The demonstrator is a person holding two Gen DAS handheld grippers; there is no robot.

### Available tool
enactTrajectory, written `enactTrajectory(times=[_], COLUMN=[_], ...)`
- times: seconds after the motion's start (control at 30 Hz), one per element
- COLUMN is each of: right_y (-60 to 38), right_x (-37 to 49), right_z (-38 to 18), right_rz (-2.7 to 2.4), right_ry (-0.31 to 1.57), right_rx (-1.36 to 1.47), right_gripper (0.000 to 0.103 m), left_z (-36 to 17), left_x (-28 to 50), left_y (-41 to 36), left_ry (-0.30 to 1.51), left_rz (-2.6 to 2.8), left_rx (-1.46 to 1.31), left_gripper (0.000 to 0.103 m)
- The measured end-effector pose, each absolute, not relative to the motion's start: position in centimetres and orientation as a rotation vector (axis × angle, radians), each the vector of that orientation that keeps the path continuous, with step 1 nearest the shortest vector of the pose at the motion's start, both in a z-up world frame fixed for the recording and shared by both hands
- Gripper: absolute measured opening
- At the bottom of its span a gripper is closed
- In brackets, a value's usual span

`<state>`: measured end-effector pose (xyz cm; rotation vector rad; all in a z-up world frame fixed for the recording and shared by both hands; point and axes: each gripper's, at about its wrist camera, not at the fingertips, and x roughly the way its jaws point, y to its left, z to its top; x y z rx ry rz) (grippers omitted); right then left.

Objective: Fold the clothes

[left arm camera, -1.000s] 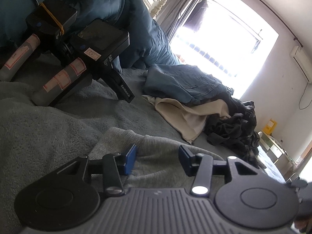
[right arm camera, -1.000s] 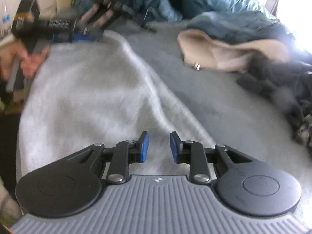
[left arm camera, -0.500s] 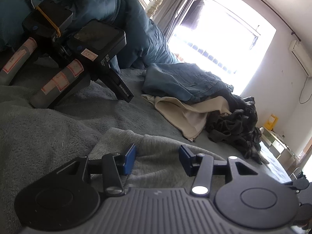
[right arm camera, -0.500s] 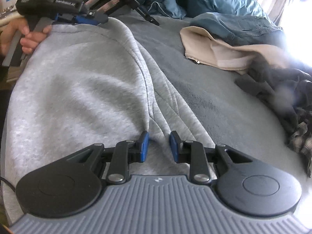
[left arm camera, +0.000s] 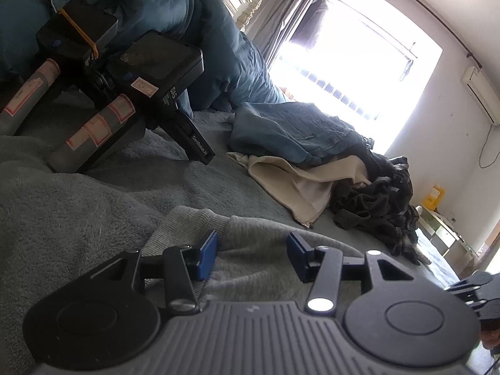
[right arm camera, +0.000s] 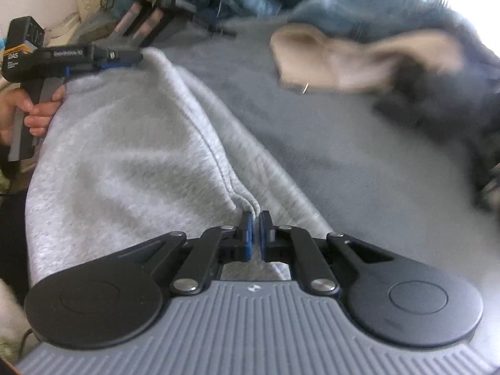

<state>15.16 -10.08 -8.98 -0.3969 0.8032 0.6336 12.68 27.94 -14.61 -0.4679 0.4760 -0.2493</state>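
A light grey sweatshirt (right arm camera: 125, 162) lies spread on the grey bed blanket (right arm camera: 343, 156). My right gripper (right arm camera: 255, 228) is shut on a raised fold of the sweatshirt at its near edge. At the far left a hand (right arm camera: 34, 115) holds my left gripper (right arm camera: 125, 59) against the sweatshirt's far corner. In the left wrist view that gripper (left arm camera: 251, 256) stands open. The ribbed hem of the sweatshirt (left arm camera: 256, 240) lies between the blue pads (left arm camera: 206, 259), which stay apart.
Two spare grippers (left arm camera: 134, 93) lie on the blanket (left arm camera: 78, 206) by a blue duvet (left arm camera: 187, 15). Beyond them sits a pile of blue jeans (left arm camera: 297, 131), a beige garment (left arm camera: 297, 181) and dark clothes (left arm camera: 375, 206). A bright window is behind.
My right gripper's jaws have closed onto a fold of the grey sweatshirt, which has bunched up between them. The left gripper has stayed put with its jaws the same width.
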Motion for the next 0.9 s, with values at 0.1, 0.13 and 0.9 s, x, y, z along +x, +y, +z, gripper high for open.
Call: enactTrajectory(times=[0.1, 0.13, 0.9], right_y=[-10.0, -9.9, -19.9], right_x=[14.1, 13.9, 12.8], right_z=[-8.2, -8.2, -7.7], right_rz=[0.572, 0.554, 0.098], right_ry=[0.723, 0.704, 0.639], right_rx=[-0.415, -0.432, -0.284], right_gripper=[0.003, 0.003, 0.038], left_z=[-14.5, -14.5, -12.9], left_x=[12.8, 12.9, 13.0], left_y=[27.7, 27.6, 24.0], left_ry=[0.478, 0.480, 0.517], left_rz=[-0.237, -0.231, -0.144], left_rx=[-0.455, -0.449, -0.197], left_gripper=[0.051, 0.051, 0.055])
